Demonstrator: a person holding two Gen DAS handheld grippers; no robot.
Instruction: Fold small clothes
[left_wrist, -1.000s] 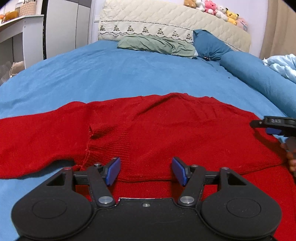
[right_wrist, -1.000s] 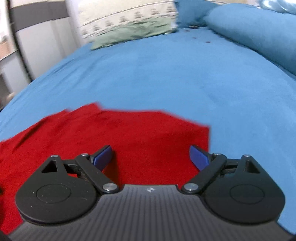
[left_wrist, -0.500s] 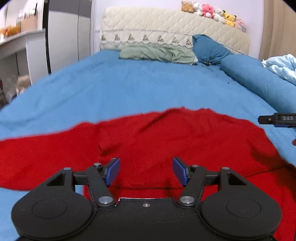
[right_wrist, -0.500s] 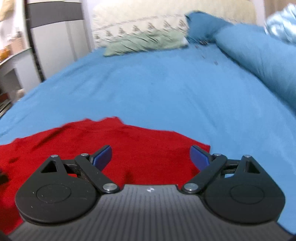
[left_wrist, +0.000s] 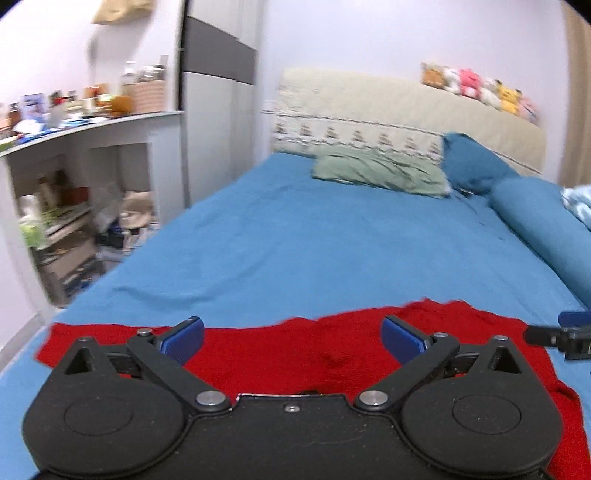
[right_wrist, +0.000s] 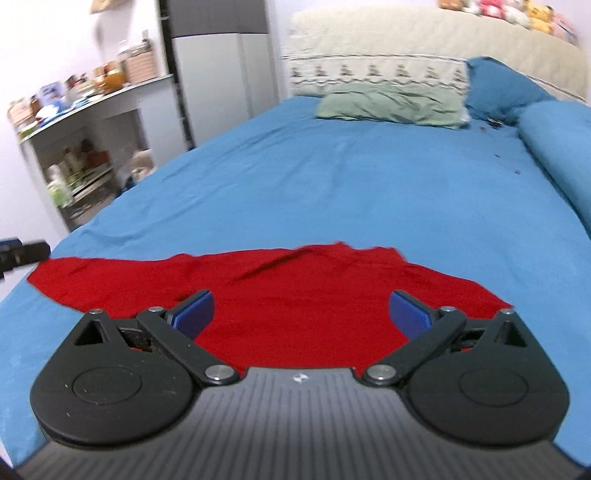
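Observation:
A red knitted sweater (left_wrist: 303, 350) lies spread across the near end of the blue bed (left_wrist: 332, 251). It also shows in the right wrist view as the same red sweater (right_wrist: 288, 291), with a crease near its far edge. My left gripper (left_wrist: 291, 338) hangs above the sweater, its jaws opening wide, nothing between the blue pads. My right gripper (right_wrist: 301, 312) is open above the garment too, holding nothing. The tip of the right gripper (left_wrist: 557, 334) shows at the right edge of the left wrist view, and the tip of the left gripper (right_wrist: 20, 253) at the left edge of the right wrist view.
A green pillow (left_wrist: 380, 171) and a blue pillow (left_wrist: 472, 164) lie at the headboard (left_wrist: 406, 107), which carries plush toys (left_wrist: 480, 86). A blue bolster (left_wrist: 543, 225) runs along the right side. Cluttered white shelves (left_wrist: 74, 192) and a wardrobe (left_wrist: 218, 122) stand left of the bed.
Both grippers have risen and drawn back from the sweater, so more of the bed and room shows. The left jaws have spread wider. The sweater lies still.

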